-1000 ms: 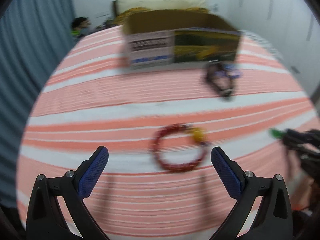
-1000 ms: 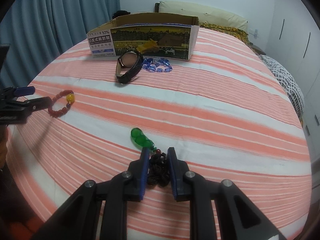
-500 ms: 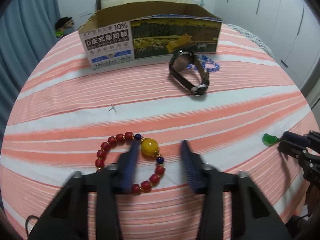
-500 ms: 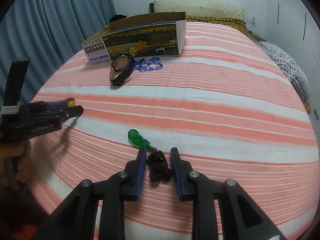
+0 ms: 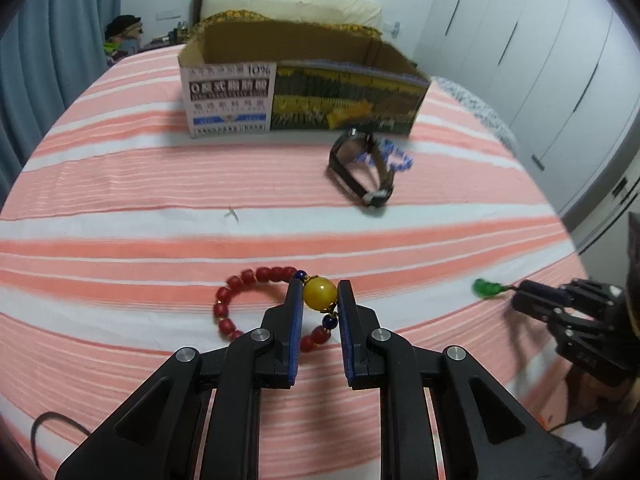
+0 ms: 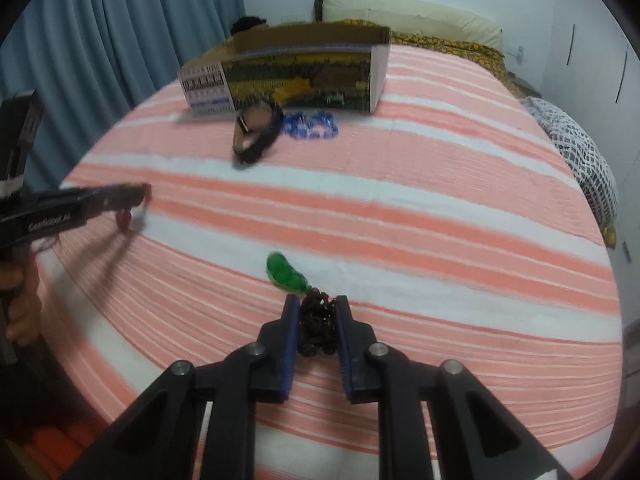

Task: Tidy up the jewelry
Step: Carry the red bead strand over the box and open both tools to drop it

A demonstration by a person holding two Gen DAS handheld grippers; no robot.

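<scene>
So the left gripper [image 5: 319, 296] is clamped on the bracelet [image 5: 256, 300], pinching the big yellow bead [image 5: 319, 294] right between its blue pads [image 5: 295, 320]. The rest of the bracelet, red beads plus a couple of small dark blue ones, loops out to the left on the bedspread [image 5: 160, 184]. Can't tell if it's lifted off the fabric or still lying on it.

The right gripper [image 6: 318, 312] is squeezed onto a bunched-up dark cord [image 6: 317, 326], and the green pendant [image 6: 285, 273] pokes out just past its fingertips, toward the far left. The pendant looks a bit blurred. From the left camera you can see that same gripper [image 5: 520, 298] off to the right with the pendant [image 5: 485, 288] at its tip.

The box [image 5: 304, 92] sits at the far side of the bed, open on top, cardboard inside with a printed yellow-field picture and a white label on the front. From both cameras I only see the inner walls, so I can't say what's in it, if anything.

Just in front of the box, the watch [image 5: 360, 168] with a black strap stands on its edge, and a blue bead bracelet [image 5: 394, 156] lies right behind it, touching or close to it, between the watch and the box. Both are outside the box, on the bedspread, well apart from either gripper.

Blue curtain [image 6: 120, 40] on the left, pillow [image 6: 412, 12] behind the box.
</scene>
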